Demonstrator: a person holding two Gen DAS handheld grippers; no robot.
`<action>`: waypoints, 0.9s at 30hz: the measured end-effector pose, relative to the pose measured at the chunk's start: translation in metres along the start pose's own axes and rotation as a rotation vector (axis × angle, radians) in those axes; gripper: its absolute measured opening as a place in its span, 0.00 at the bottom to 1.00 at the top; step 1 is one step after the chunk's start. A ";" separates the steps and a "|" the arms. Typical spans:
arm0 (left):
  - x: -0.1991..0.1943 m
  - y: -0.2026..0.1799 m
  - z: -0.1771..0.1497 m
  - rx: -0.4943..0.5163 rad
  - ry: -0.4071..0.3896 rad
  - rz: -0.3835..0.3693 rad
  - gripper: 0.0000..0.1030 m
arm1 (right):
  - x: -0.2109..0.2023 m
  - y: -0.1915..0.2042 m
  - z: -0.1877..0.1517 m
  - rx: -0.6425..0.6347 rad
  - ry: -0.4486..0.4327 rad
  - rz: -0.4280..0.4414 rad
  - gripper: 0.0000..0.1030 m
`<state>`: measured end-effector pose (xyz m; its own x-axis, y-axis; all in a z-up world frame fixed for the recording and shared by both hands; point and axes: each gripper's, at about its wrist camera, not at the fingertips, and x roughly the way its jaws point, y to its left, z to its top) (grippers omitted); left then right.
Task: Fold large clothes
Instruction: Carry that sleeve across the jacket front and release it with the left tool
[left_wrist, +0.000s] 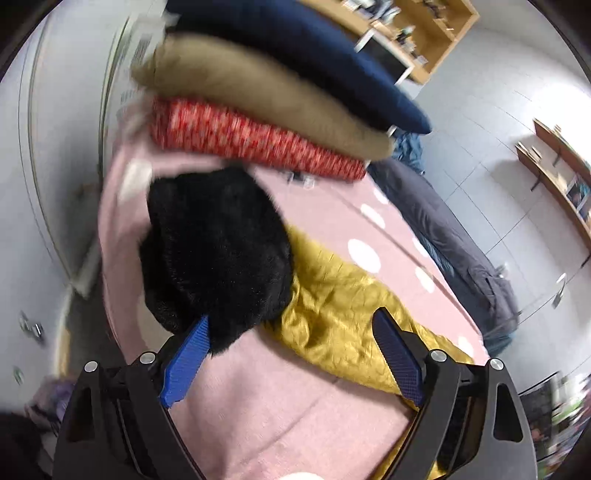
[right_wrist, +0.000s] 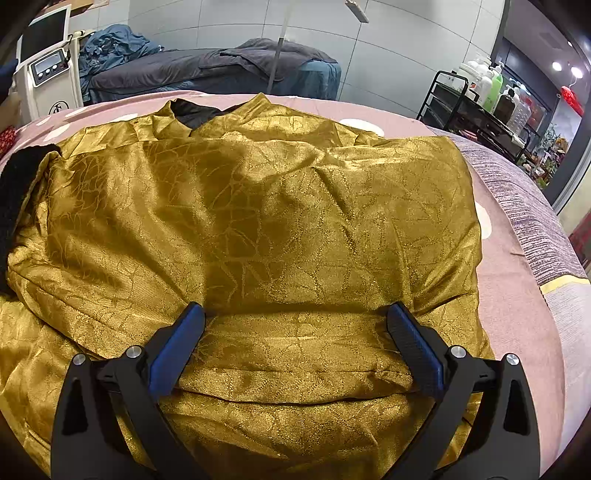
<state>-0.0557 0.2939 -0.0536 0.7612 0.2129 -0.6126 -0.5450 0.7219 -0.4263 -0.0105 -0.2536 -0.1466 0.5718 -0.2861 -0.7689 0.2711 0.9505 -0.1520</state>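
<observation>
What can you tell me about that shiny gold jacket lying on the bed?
The gold jacket looks like glossy satin woven with a crackled, leafy pattern. It lies spread out and wrinkled on the pink bedcover, collar at the far end, with black furry lining showing at the neck and a black furry cuff at one sleeve. Its near hem is folded up. The right gripper is open over that fold; the left gripper is open beside the cuff.

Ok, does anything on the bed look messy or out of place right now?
The gold jacket lies rumpled and only partly folded, its black fur trim bunched in a heap at one side. The folded stack behind looks neat.
</observation>
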 end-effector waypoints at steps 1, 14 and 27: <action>-0.002 -0.003 0.003 0.025 -0.012 -0.004 0.82 | 0.000 0.000 0.000 0.000 0.000 0.000 0.95; 0.048 0.055 0.042 0.005 0.068 0.100 0.84 | -0.014 0.002 0.004 -0.020 -0.029 -0.017 0.95; 0.074 0.012 0.039 0.225 0.182 0.117 0.16 | -0.125 0.048 -0.002 -0.168 -0.198 0.198 0.95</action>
<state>0.0080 0.3441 -0.0778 0.6112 0.1970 -0.7665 -0.5184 0.8315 -0.1997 -0.0703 -0.1723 -0.0587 0.7447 -0.0965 -0.6604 0.0176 0.9920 -0.1252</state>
